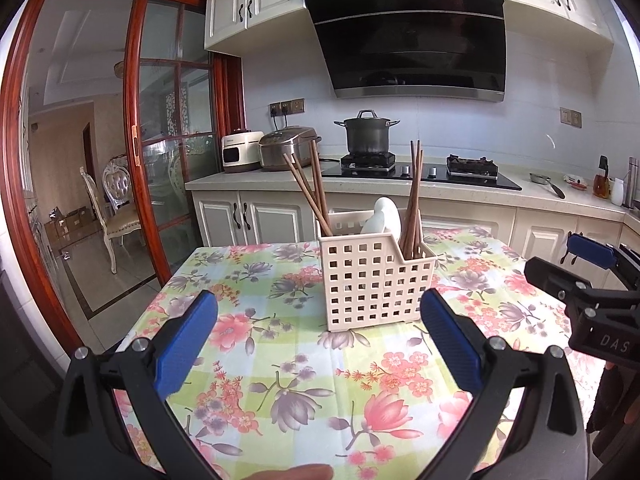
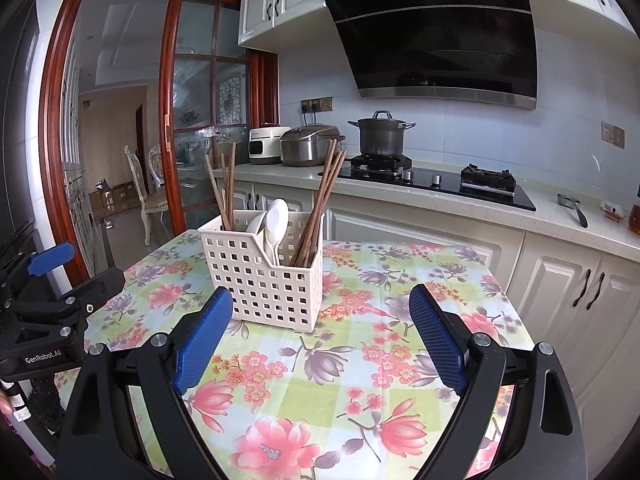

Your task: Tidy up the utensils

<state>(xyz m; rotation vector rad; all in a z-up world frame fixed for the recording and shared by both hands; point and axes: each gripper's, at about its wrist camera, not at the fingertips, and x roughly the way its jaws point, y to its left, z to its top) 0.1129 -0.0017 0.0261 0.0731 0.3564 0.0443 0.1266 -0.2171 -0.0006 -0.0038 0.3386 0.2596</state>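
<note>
Caddy (image 1: 370, 284) of chopsticks (image 1: 412, 196) and spoons (image 1: 384, 216) on the bench (image 1: 280, 360).
Left gripper (image 1: 318, 344) and right gripper (image 2: 320, 338): jaws wide, empty.

1. On the table (image 2: 400, 280) in front of me stood the caddy (image 2: 264, 276), toward the far edge.
2. In the caddy, one bunch of chopsticks (image 2: 226, 192) stood at its left end, the spoons (image 2: 276, 228) in the middle, and a second bunch of chopsticks (image 2: 324, 200) at its right end.
3. My left gripper (image 1: 318, 328) hung over the near part of the table, before the caddy and apart from it.
4. My right gripper (image 2: 320, 328) sat to the right of the left one, the caddy just ahead and to its left.
5. Behind the table ran the counter (image 2: 500, 212), with two cookers (image 2: 296, 146) at its left.
6. Right of them sat the pot (image 2: 382, 134) on the stove (image 2: 440, 184), under the hood (image 2: 440, 32).
</note>
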